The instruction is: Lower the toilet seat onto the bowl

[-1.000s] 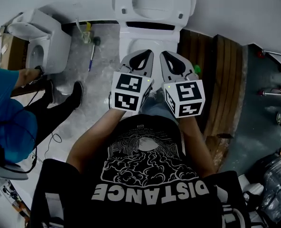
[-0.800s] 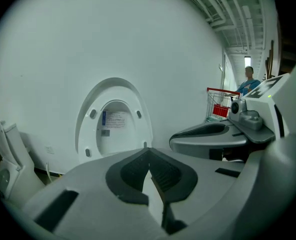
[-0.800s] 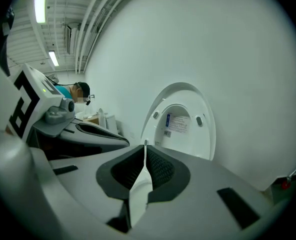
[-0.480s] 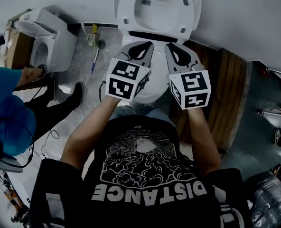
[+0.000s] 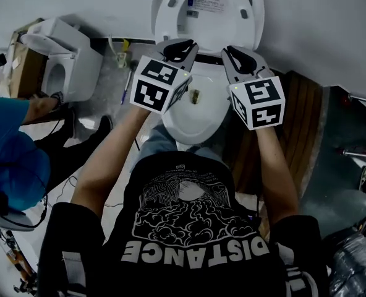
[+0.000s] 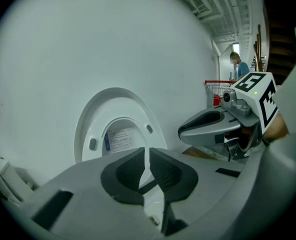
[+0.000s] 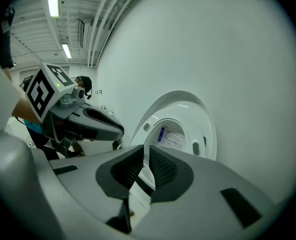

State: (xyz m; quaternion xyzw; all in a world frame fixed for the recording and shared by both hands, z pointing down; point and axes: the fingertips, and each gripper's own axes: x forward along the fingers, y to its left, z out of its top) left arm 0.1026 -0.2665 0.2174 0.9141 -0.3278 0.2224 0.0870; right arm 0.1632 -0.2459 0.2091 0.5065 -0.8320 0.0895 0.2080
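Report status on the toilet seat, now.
Left tongs and right tongs both shut, empty, over the bowl. Toilet seat raised, untouched. Small item inside the bowl, can't identify.

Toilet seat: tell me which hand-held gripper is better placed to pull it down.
Left, narrowly. The left hand-held gripper, shut and empty, points almost straight at the upright toilet seat. The right hand-held gripper, also shut and empty, aims more at the seat's side edge.
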